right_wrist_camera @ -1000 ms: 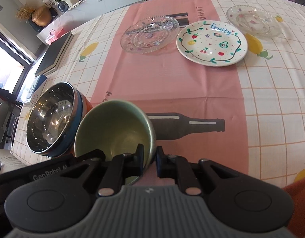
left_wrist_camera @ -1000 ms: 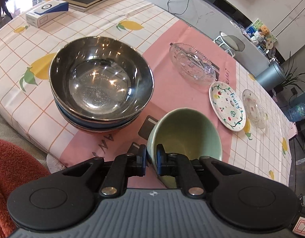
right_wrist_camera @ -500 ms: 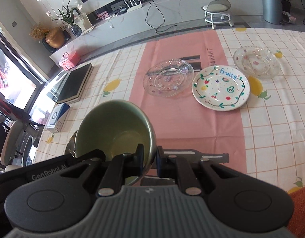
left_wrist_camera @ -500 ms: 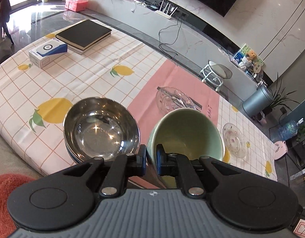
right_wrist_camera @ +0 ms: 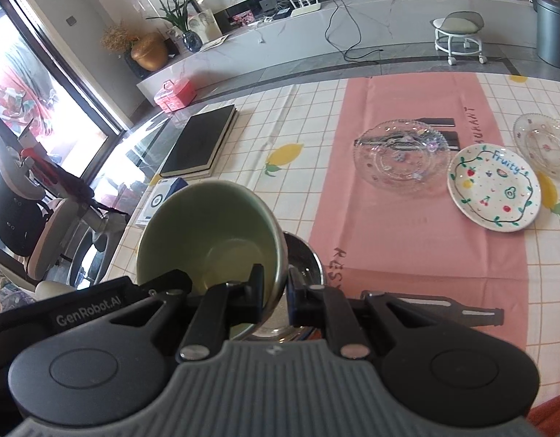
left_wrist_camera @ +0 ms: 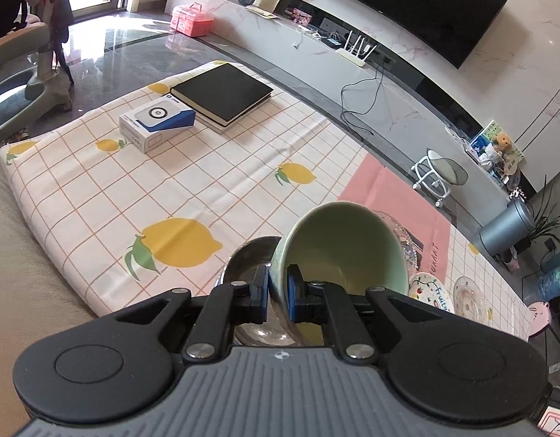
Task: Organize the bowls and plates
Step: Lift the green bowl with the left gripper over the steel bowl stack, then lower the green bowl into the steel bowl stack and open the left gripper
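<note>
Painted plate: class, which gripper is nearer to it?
Right. The right gripper clamps the green bowl on the rim nearest the painted plate; the left gripper clamps the opposite rim, with the bowl between it and the plate.

My left gripper body (right_wrist_camera: 87,309): "GenRobot.AI" in pale letters, read from my right wrist view.
White painted plate (right_wrist_camera: 494,187): "Fruity" in blue script near its far rim; from my left wrist view only "Fruit" shows on it.
Pink runner (right_wrist_camera: 418,225), far end: upside-down capitals ending "...UHANT"; first letters unclear.
Pink runner, near end: "RES..." before my jaws cut it off.
White and blue box (left_wrist_camera: 158,122): small print, too fine for me to read.
</note>
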Tool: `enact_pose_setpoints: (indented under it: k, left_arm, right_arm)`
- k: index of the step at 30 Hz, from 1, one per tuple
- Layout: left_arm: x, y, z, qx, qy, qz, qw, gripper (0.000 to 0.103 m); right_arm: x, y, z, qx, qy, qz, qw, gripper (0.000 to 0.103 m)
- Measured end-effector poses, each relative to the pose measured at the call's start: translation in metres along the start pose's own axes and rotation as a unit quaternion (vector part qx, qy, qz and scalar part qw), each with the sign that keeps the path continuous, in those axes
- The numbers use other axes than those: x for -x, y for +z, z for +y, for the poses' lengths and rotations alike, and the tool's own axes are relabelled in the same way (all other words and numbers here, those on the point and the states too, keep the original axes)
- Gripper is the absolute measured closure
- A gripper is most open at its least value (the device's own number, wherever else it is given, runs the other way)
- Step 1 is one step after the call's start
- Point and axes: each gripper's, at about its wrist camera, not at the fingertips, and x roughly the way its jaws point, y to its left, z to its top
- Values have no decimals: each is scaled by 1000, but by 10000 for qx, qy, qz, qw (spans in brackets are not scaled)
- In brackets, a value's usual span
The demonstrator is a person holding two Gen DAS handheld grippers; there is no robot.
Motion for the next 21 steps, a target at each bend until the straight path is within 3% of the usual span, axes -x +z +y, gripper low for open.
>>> enact_pose_setpoints:
  k: [11,21]
  left_arm:
    - [-33,1,27,205,271,443,9984,92]
    - [-55,-5,14,-26,118,809,9967,91]
  right_arm:
    - [-49,1,14,214,-65,598,9980,93]
    - [-60,4,-1,242,-354,776,9961,93]
